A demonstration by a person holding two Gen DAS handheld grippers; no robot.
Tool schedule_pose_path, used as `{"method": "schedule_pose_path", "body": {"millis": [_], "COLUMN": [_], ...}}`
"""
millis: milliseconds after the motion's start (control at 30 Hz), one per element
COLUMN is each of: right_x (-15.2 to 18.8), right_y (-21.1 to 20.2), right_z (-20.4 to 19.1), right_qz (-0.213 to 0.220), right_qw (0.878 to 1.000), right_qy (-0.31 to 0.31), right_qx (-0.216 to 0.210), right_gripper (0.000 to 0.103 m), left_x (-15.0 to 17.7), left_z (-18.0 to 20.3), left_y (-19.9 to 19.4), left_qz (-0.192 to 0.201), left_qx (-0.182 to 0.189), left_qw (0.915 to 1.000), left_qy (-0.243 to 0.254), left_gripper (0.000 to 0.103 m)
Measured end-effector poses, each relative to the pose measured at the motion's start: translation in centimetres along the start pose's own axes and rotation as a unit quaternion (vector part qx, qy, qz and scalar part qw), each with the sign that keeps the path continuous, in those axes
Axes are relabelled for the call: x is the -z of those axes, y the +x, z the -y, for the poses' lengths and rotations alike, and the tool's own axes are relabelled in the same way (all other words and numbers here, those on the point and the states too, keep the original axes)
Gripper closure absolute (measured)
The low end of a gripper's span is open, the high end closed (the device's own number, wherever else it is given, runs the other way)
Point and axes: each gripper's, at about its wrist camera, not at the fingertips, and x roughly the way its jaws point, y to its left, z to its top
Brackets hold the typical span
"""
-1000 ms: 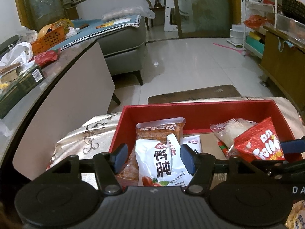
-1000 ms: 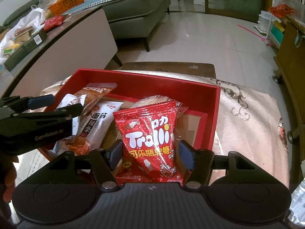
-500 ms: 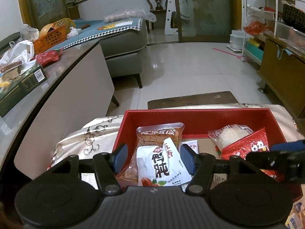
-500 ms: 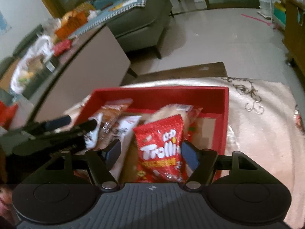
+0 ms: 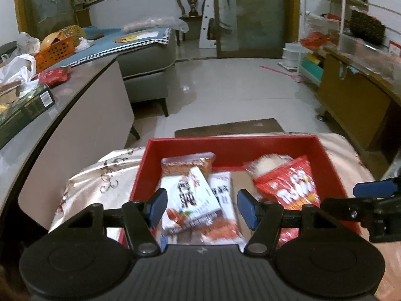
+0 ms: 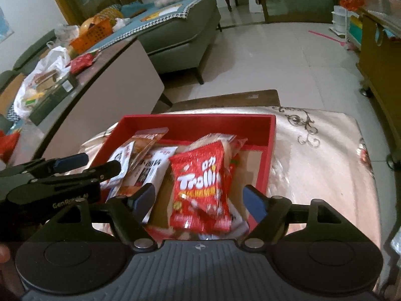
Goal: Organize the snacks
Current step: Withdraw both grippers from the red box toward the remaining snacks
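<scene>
Snacks lie heaped in the shallow red cardboard box (image 6: 272, 135) on the cream patterned cloth (image 6: 320, 150). The left gripper (image 5: 201, 207) hovers over the box's near left part, jaws apart around, not pressing, the white printed packet (image 5: 188, 198). The right gripper (image 6: 199, 200) has just been spreading its jaws, released; the red Trolli candy bag (image 6: 200, 183) lies loose between them in the box's middle, leaning on a clear pouch (image 6: 213, 138)

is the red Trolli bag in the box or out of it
In. The Trolli bag lies inside the red box, clear of the open right gripper.
</scene>
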Motion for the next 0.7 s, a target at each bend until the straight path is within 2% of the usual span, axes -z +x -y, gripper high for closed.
{"method": "schedule_pose_path", "body": {"millis": [167, 367, 533, 700], "right_x": [2.6, 6.4, 7.9, 7.7], "right_y": [-2.1, -2.9, -1.3, 1.0], "right_z": [0.4, 2.0, 2.6, 2.3], "right_qz": [-0.009, -0.048, -0.084, -0.108], "right_qw": [1.0, 0.997, 0.994, 0.991], "right_qy": [0.004, 0.02, 0.024, 0.021], "right_qx": [0.013, 0.051, 0.063, 0.075], "right_gripper": [0.018, 0.017, 0.015, 0.007], "left_x": [1.5, 3.6, 4.8, 5.6], "left_z": [1.4, 3.8, 4.0, 3.5], "left_y": [-1.7, -2.9, -3.4, -3.5], "left_qz": [-0.004, -0.022, -0.041, -0.053], "left_qx": [0.018, 0.044, 0.055, 0.057], "left_qw": [0.9997, 0.9978, 0.997, 0.9965], "left_qy": [0.017, 0.045, 0.035, 0.032], "left_gripper": [0.046, 0.046, 0.046, 0.046]}}
